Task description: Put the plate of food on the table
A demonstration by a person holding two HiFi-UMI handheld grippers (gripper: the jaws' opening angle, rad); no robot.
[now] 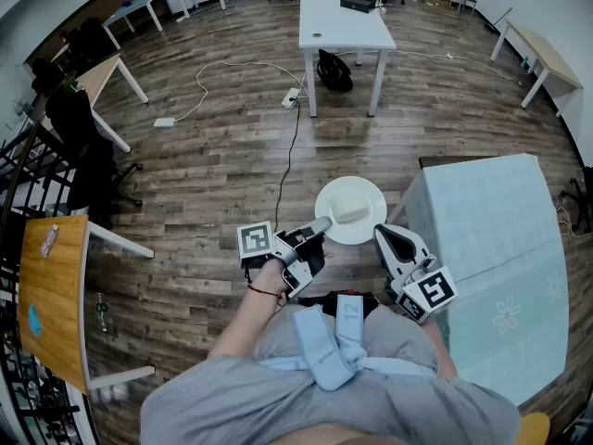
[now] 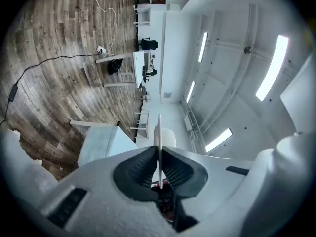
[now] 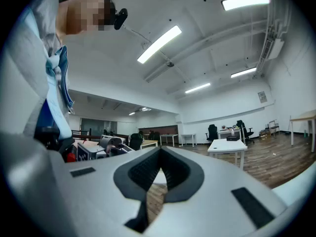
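Note:
A round white plate [image 1: 357,191] carrying a pale block of food [image 1: 349,211] hangs over the wooden floor, just left of the table with the light blue cloth [image 1: 482,230]. My left gripper [image 1: 320,225] is shut on the plate's near-left rim. In the left gripper view the plate [image 2: 159,130] shows edge-on, pinched between the pads of the left gripper [image 2: 159,157], with the blue table [image 2: 101,144] beyond. My right gripper [image 1: 382,234] sits beside the plate's near-right edge. In the right gripper view the right gripper [image 3: 159,154] has its jaw tips together with nothing held.
A white desk [image 1: 343,26] stands farther off with a black bag [image 1: 334,70] beneath it. A cable and a power strip [image 1: 290,97] lie on the floor. At my left is a wooden desk [image 1: 51,295]. More desks and chairs line the room's edges.

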